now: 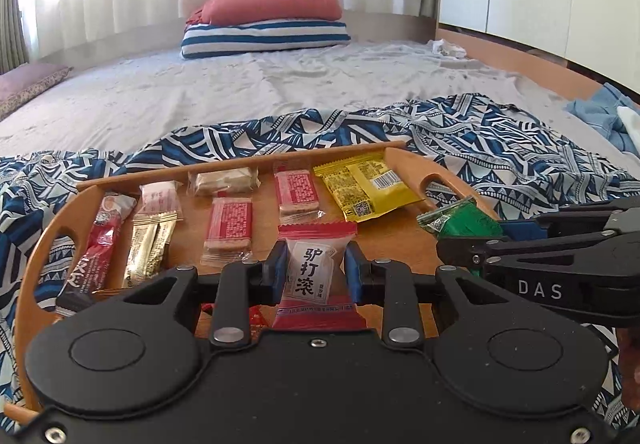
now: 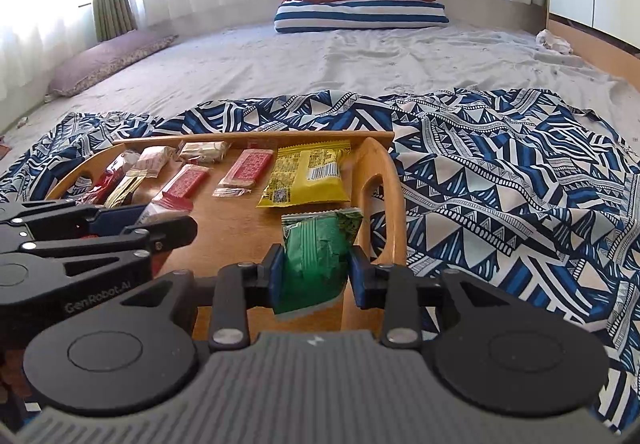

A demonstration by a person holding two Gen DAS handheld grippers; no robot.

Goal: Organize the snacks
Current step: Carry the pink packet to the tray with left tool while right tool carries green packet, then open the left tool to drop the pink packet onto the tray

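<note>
Left gripper [image 1: 316, 268] clamps a red-and-white sachet with black Chinese characters [image 1: 312, 276] between its blue pads, held over the near edge of the wooden handled tray [image 1: 44, 244]. Right gripper [image 2: 316, 272] is closed on a crinkled green foil packet [image 2: 316, 256], above the tray's right side beside the handle. On the tray: yellow snack bag [image 1: 364, 187], 2 pink-red wrapped bars [image 1: 230, 226], gold stick pack [image 1: 150, 244], dark red bar [image 1: 96, 244]. Tray sits on blue-white patterned cloth [image 2: 500, 183] on the bed.
</note>
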